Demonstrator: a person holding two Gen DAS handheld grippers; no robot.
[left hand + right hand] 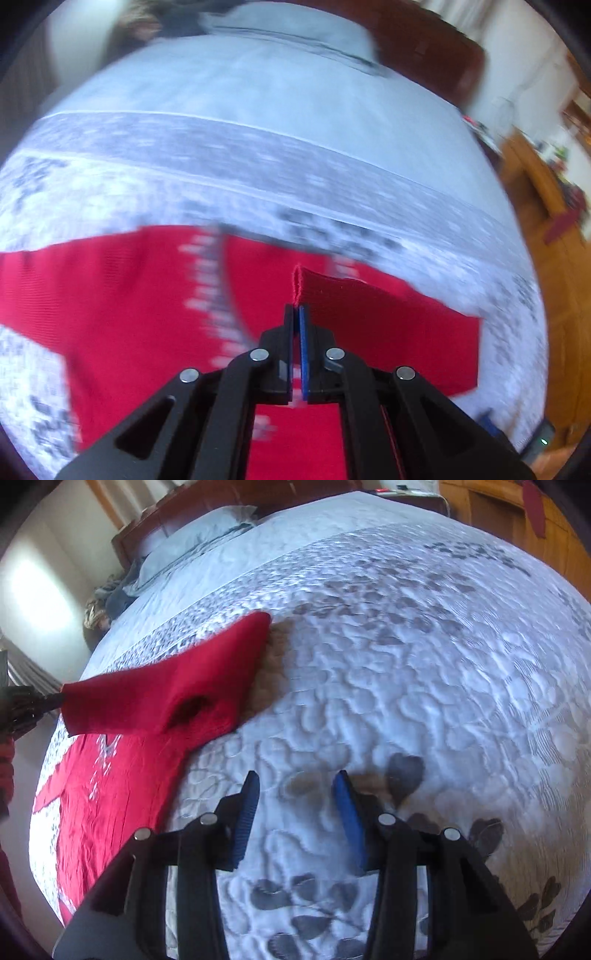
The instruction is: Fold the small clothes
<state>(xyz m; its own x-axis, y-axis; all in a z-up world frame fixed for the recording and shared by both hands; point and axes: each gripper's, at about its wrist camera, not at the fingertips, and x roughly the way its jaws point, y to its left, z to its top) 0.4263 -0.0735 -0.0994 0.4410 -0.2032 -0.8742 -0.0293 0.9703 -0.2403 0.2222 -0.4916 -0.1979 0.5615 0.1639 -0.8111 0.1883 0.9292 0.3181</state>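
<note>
A quilted grey-and-white bedspread [406, 664] covered the bed, with a red garment [110, 794] lying on it. The left gripper [298, 314] pinched the garment's lifted sleeve; its white lettering was too blurred to read. The right gripper [295, 786] hovered spread apart, holding nothing.

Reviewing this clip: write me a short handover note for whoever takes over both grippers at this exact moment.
Left gripper: shut on the cuff of the red knit garment with white pattern, holding its sleeve lifted above the bedspread.
Right gripper: open, holds nothing, hovers over the quilted grey-and-white leaf-print bedspread beside the garment.
Done: sleeve picked up; garment body lies spread flat on the bed.
Left: probably lay that sleeve across the body, fold the other side, then fold the body.
</note>
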